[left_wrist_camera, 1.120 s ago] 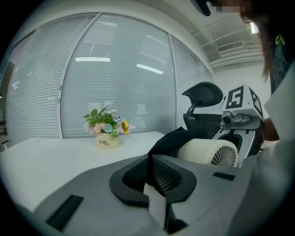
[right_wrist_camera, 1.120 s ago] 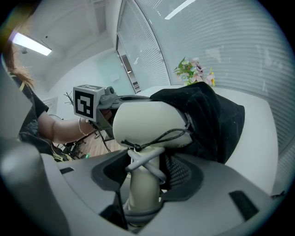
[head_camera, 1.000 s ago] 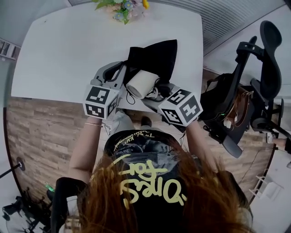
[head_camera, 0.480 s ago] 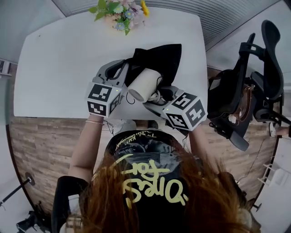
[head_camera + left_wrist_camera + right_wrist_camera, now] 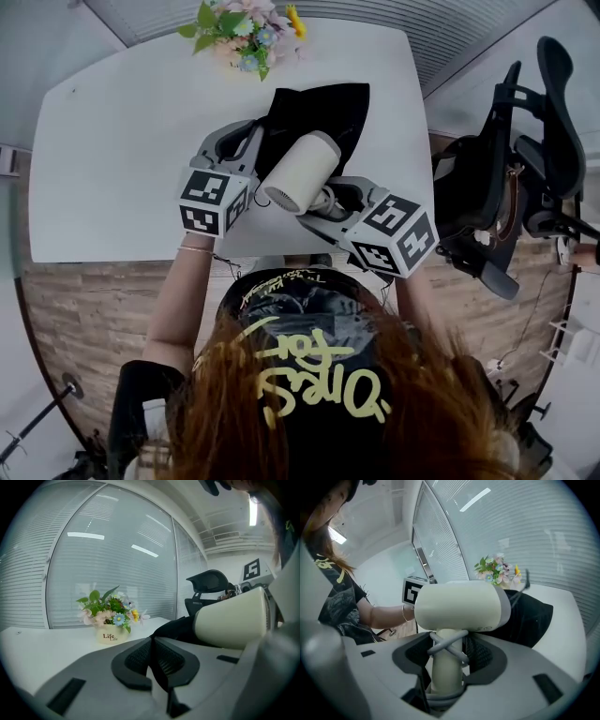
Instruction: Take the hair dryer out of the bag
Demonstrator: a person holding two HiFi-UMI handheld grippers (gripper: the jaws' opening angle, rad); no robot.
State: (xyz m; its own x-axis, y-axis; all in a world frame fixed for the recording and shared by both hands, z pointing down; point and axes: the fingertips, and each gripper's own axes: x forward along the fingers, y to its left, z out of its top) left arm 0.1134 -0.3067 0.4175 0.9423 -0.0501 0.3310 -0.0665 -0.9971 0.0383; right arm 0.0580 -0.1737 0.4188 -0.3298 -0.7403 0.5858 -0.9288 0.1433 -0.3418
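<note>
right gripper view | right gripper [image 5: 447, 658] clamps hair dryer [image 5: 459, 605] handle | left gripper [image 5: 153, 657] pinches bag [image 5: 177, 627]

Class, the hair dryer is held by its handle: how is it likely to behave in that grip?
The hair dryer looks rigid plastic, so it should keep its shape. Its broad barrel sits above the slim handle in the right gripper, so it is probably top-heavy and may pivot. The cord wound round the handle may help against slipping.
</note>
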